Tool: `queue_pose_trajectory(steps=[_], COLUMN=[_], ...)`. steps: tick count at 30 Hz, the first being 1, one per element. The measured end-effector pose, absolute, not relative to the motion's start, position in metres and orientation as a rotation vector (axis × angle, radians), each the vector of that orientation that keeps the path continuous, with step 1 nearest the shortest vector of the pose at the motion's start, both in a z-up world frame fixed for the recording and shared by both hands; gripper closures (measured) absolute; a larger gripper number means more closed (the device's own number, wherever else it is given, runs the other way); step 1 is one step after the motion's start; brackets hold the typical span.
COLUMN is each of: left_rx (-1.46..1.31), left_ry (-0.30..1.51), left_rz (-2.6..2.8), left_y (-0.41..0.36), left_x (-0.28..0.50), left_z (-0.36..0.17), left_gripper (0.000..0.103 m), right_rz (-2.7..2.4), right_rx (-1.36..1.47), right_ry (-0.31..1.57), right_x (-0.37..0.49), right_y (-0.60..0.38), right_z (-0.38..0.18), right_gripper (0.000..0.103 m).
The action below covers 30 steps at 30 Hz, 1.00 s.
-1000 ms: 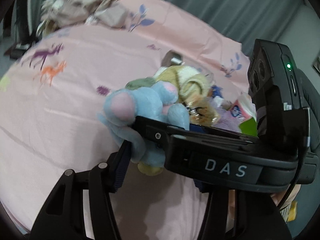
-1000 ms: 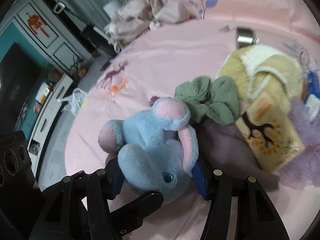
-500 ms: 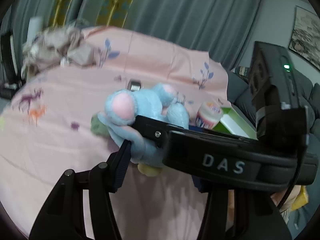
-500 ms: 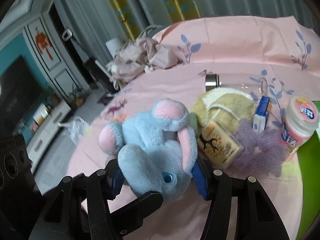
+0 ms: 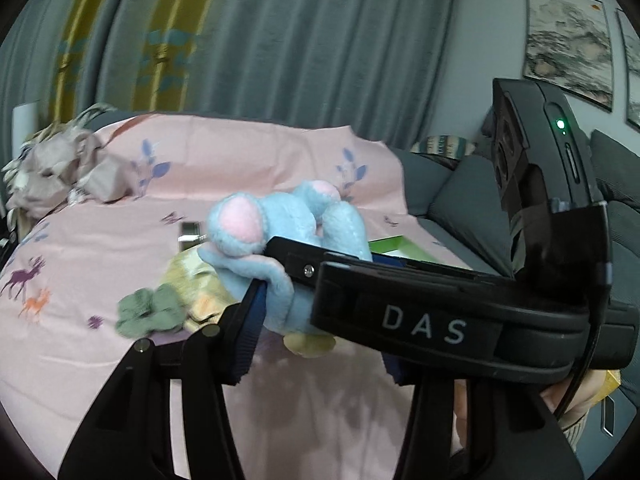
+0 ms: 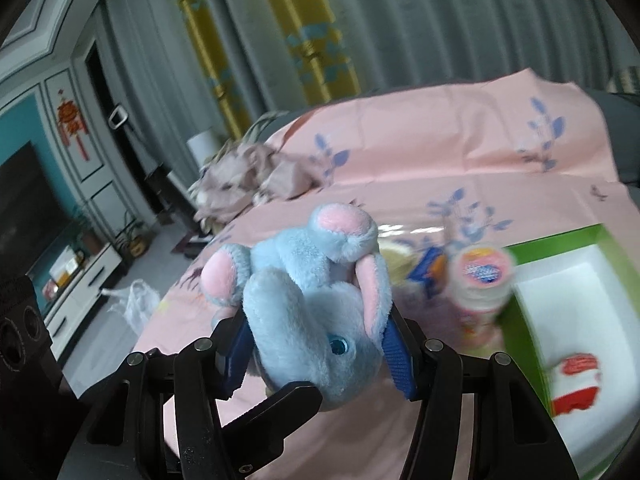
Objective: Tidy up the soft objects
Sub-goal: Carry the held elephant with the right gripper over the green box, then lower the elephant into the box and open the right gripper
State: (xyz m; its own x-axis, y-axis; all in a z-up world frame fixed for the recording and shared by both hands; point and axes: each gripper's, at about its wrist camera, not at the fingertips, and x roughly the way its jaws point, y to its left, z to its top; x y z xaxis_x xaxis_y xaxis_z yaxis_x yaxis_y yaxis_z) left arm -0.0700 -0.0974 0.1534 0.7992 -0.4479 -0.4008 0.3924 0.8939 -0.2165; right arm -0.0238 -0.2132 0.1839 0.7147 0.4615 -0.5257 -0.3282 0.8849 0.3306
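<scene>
A blue plush elephant (image 6: 316, 300) with pink ears and feet is clamped between the blue pads of my right gripper (image 6: 320, 340), lifted above the pink bed sheet (image 6: 460, 152). In the left wrist view the same elephant (image 5: 280, 248) sits between my left gripper's (image 5: 320, 328) fingers, and the right gripper's black body (image 5: 460, 304) crosses in front, hiding the right finger. A green scrunchie (image 5: 150, 312) and a beige plush item (image 5: 196, 284) lie on the sheet below.
A green box with a white inside (image 6: 580, 280) lies at the right, holding a red-white packet (image 6: 578, 380). A pink-lidded bottle (image 6: 482, 284) and a blue packet (image 6: 428, 268) stand beside it. Crumpled cloth (image 6: 252, 176) lies at the far side. A grey sofa (image 5: 452, 204) borders the sheet.
Both grippers rose with the elephant, lifting it off the pile; the view tilted up to the curtains, and the green box came into the right wrist view.
</scene>
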Motion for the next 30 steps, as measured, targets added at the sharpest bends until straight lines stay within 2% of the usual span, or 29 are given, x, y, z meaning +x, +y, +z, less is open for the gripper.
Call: queue_pose_trajectory(steps=[11, 22, 30], left_rx=[-0.06, -0.09, -0.12], left_ry=[0.444, 0.571, 0.672], left_rz=[-0.618, -0.741, -0.839], left_y=[-0.178, -0.226, -0.258], left_x=[-0.058, -0.03, -0.015], left_z=[0.165, 0.14, 0.121], left_gripper=[0.054, 0.055, 0.06], right_rz=[0.274, 0.097, -0.018], right_rx=[0.327, 0.42, 0.469], right_ry=[0.581, 0.681, 0.75], right_x=[-0.035, -0.021, -0.013], right_y=[-0.299, -0.353, -0.386], right_z=[0.189, 0.157, 0.137], right_gripper=[0.044, 0.044, 0.052])
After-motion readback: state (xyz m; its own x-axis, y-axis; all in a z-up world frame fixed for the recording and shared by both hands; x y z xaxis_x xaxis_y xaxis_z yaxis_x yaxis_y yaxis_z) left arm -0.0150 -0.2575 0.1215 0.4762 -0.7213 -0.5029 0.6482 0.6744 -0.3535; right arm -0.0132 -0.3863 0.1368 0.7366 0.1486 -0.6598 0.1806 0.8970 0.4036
